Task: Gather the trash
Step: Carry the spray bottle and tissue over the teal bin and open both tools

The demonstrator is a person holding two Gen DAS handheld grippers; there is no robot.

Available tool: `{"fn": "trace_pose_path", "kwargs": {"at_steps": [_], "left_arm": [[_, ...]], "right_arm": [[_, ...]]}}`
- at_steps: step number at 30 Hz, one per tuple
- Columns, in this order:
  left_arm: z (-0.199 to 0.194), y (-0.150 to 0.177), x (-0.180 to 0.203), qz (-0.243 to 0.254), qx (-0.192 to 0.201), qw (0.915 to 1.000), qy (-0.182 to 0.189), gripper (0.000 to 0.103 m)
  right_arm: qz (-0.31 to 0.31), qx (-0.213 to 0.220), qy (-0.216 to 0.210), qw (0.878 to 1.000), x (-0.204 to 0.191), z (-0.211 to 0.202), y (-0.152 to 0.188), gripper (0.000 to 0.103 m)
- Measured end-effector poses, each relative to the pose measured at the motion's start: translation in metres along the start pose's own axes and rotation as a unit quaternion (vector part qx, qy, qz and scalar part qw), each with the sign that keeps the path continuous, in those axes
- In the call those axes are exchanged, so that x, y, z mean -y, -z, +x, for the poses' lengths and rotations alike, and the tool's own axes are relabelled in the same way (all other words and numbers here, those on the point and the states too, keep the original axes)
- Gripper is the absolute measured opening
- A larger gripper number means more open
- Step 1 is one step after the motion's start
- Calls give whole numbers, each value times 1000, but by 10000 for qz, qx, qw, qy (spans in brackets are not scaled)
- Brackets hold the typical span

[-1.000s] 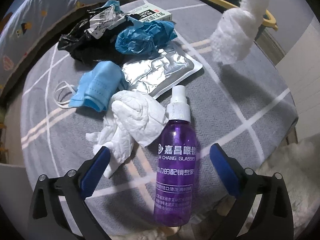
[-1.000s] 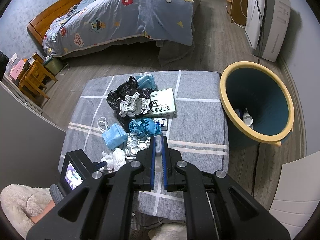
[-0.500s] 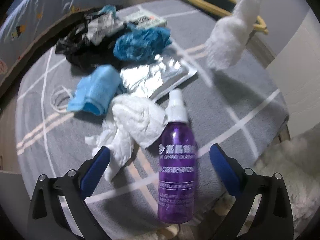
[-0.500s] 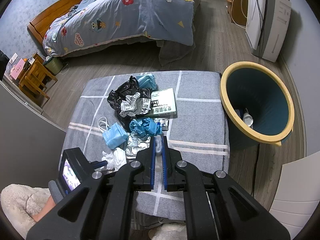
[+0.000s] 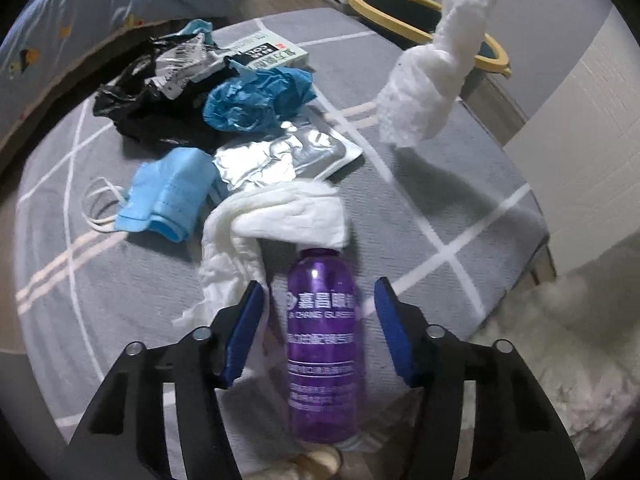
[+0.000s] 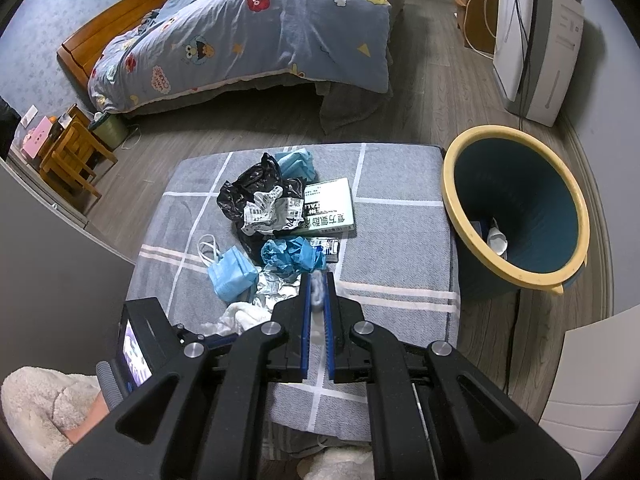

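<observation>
A purple spray bottle (image 5: 322, 336) lies on the grey checked cushion (image 5: 432, 184), between the open jaws of my left gripper (image 5: 318, 312). White tissue (image 5: 276, 216) covers the bottle's cap. My right gripper (image 6: 317, 300) is shut on a white crumpled tissue (image 5: 432, 76), held high above the cushion. Other trash lies on the cushion: a blue face mask (image 5: 168, 196), a silver foil pouch (image 5: 280, 156), a blue glove (image 5: 256, 100), a black bag (image 5: 148, 108) and a box (image 6: 328, 208).
A blue bin with a yellow rim (image 6: 516, 216) stands on the floor right of the cushion, with some trash inside. A bed (image 6: 256, 28) is behind. A white appliance (image 6: 536, 36) stands at the far right.
My left gripper has moved forward around the purple bottle and its jaws have narrowed. The bottle's cap has slid under the white tissue. The right gripper has held still.
</observation>
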State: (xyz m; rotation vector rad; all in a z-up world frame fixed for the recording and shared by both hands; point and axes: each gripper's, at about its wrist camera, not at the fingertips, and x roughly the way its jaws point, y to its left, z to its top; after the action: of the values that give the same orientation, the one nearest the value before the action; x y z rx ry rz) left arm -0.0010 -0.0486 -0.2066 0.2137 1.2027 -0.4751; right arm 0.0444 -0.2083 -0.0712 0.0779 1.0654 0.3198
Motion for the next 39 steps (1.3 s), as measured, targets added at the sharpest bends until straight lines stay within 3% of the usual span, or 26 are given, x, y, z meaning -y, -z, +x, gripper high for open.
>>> {"fn": "trace_pose_path", "kwargs": {"at_steps": [9, 13, 22, 31, 39], "left_arm": [[-5, 9, 16, 213, -168, 9994, -214, 33], [-8, 9, 17, 275, -133, 9990, -317, 33], [-54, -8, 11, -29, 538, 9984, -191, 33], [-107, -55, 18, 286, 1013, 9941, -263, 33], [-117, -117, 19, 606, 1237, 9899, -333, 33]], "right_arm": [[-15, -5, 7, 10000, 1, 0, -2, 5], [-9, 7, -16, 10000, 1, 0, -3, 5], [-108, 125, 31, 9999, 5, -7, -9, 5], [83, 573, -124, 9982, 19, -27, -39, 5], [717, 980, -12, 9926, 74, -33, -77, 5]]}}
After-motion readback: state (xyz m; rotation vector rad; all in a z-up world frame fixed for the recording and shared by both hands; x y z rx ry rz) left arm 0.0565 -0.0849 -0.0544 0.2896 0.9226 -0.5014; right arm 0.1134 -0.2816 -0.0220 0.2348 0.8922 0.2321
